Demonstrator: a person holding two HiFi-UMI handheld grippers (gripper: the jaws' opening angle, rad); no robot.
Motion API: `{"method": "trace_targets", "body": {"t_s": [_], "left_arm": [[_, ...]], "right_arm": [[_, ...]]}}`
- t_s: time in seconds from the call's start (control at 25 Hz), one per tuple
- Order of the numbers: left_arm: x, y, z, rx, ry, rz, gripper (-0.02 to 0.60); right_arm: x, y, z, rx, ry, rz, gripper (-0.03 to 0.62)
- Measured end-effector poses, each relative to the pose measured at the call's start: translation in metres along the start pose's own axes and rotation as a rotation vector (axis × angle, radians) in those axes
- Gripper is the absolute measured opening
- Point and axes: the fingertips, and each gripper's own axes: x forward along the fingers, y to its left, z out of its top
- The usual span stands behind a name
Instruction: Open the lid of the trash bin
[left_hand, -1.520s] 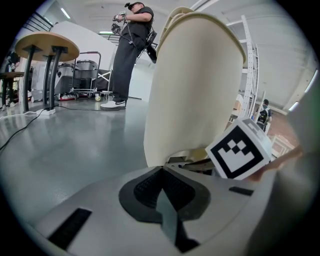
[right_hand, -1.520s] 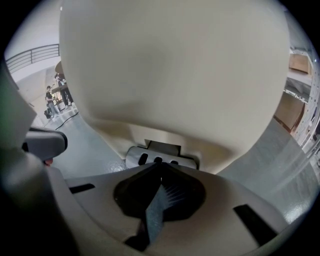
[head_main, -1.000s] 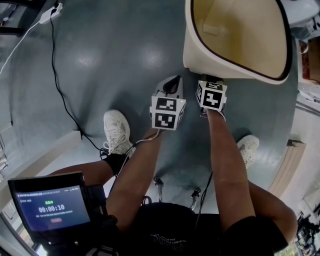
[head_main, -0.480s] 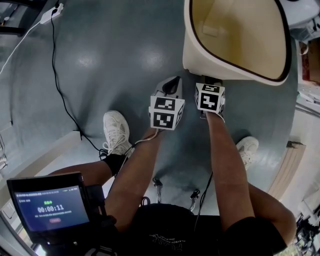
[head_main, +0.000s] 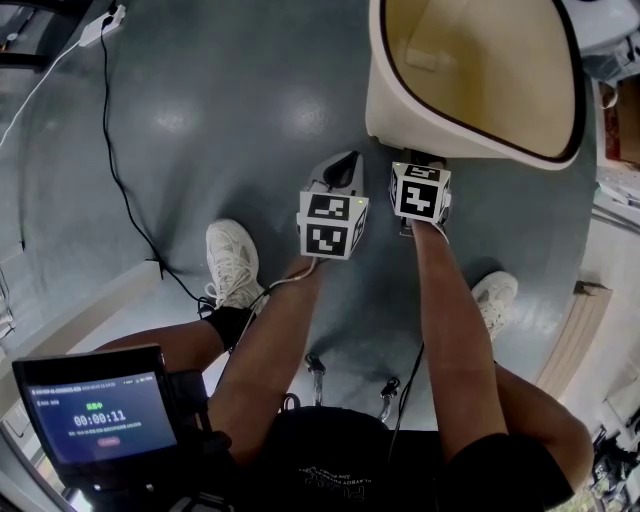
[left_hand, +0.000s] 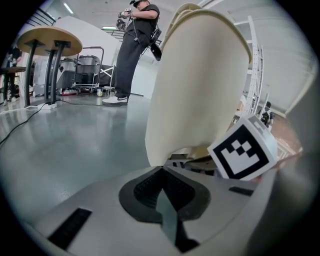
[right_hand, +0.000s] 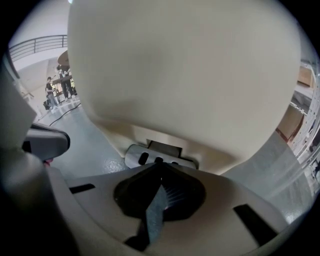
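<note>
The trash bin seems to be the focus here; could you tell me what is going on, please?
A person holds a gripper in each hand, low at the foot of the cream trash bin. The right gripper, jaws together, has its tips at the grey pedal at the bin's base. The left gripper, jaws together and empty, sits just beside it. From the head view the bin's tan inside is exposed, so the lid appears open.

1. A black cable (head_main: 118, 180) trails across the grey floor (head_main: 220, 110).
2. A small lit screen (head_main: 100, 417) sits at lower left.
3. Beyond, a round tabletop (left_hand: 47, 42), a wheeled cart (left_hand: 89, 70) and a standing person (left_hand: 134, 45).
</note>
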Motion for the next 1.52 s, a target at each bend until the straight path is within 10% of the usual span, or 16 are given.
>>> {"method": "trace_targets", "body": {"t_s": [1.52], "left_arm": [[0.0029, -0.0070, 0.0040, 0.024, -0.011, -0.018, -0.003]], "right_arm": [[-0.0038, 0.0003, 0.0078, 0.075, -0.013, 0.074, 0.005]]}}
